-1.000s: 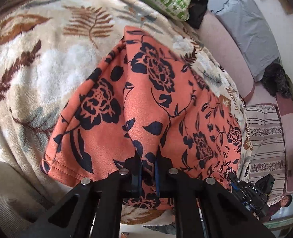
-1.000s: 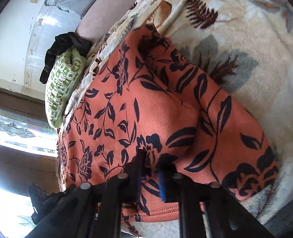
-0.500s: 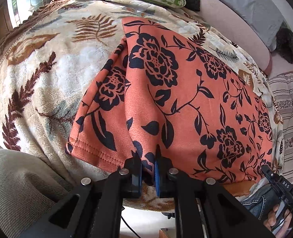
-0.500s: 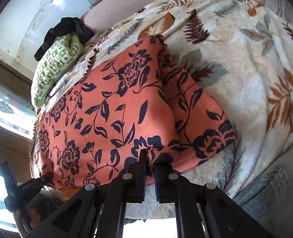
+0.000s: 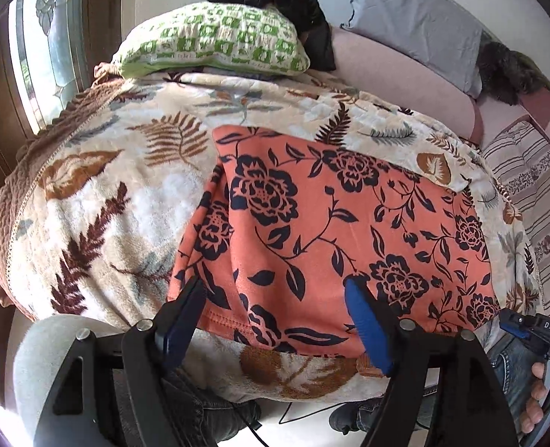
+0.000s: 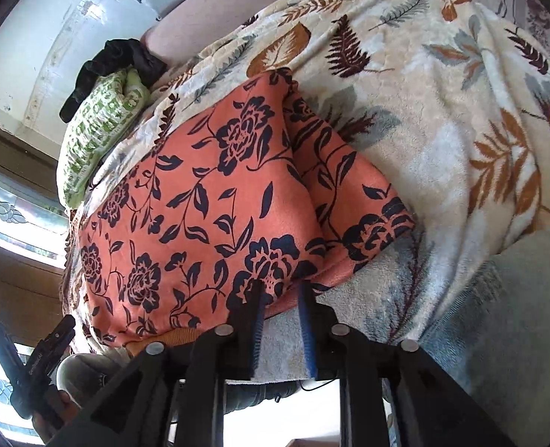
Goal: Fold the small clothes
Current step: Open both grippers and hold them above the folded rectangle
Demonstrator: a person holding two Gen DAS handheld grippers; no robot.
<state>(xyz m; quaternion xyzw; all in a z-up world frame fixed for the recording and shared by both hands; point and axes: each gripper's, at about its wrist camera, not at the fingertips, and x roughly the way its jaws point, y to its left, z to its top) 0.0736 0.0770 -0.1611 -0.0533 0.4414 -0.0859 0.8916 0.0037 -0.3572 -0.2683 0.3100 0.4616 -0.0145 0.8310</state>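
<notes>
On the leaf-patterned blanket (image 5: 99, 201) lies the orange floral garment (image 5: 334, 231), spread flat as a rough rectangle with its hemmed near edge at the blanket's front lip; left-wrist view. A narrower panel shows along its left side, lying as a separate layer beside the main one, and the right-wrist view shows a like strip (image 6: 353, 201) on the opposite side, which suggests that both sides are already folded in. The left gripper (image 5: 275, 313) stands with its jaws wide apart over the near hem, holding nothing. The right gripper (image 6: 280, 298) has its jaws parted by a narrow gap just at the near edge of the cloth; no fabric is seen between them, so it too appears to hold nothing. A green patterned pillow (image 5: 211, 41) and dark clothing (image 5: 286, 3) sit at the far end of the blanket, well apart from the garment. Step in hand, by judgement: a fold has just been laid down and both tools are free of the cloth. The next move probably calls for pinching the two near corners of the hem and carrying them toward the far edge, to halve the length; both layers must be caught together, or the side panels will slip open
</notes>
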